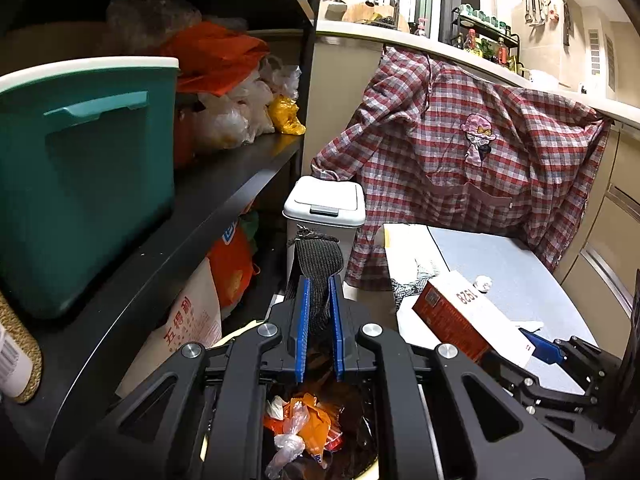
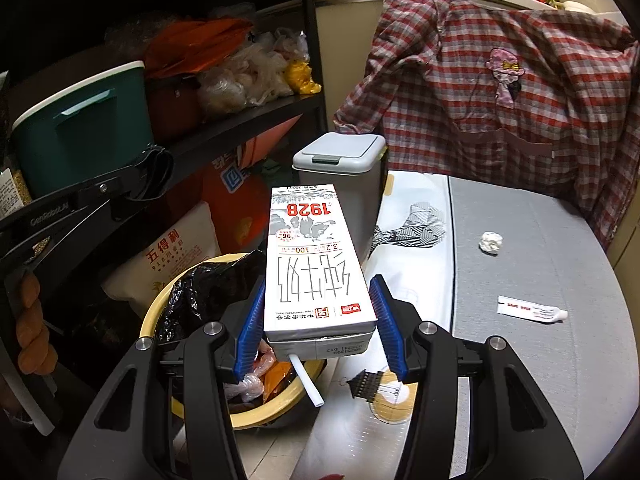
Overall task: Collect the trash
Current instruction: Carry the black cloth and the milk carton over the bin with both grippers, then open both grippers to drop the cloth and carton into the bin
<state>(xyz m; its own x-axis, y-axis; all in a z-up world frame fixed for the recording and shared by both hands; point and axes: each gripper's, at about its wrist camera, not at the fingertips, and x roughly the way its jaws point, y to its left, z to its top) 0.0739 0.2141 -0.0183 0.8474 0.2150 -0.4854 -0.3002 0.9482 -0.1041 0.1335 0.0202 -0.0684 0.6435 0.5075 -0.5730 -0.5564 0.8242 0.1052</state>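
Two grippers, each loaded: the left gripper (image 1: 320,300) has its jaws clenched on one black mesh scrap (image 1: 318,258) at frame centre, above the yellow bin (image 2: 160,312); the right gripper (image 2: 318,312) has its jaws grasping one milk carton (image 2: 316,264). One paper ball (image 2: 491,242) and one tube (image 2: 532,312) lie on the desk (image 2: 532,248), at right.

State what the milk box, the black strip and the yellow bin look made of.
Milk box: coated paperboard, going by its sharp folded edges, printed faces and straw. Black strip: woven mesh fabric or webbing; open weave, frayed end. Yellow bin: probably smooth moulded plastic, lined with a glossy black plastic bag.
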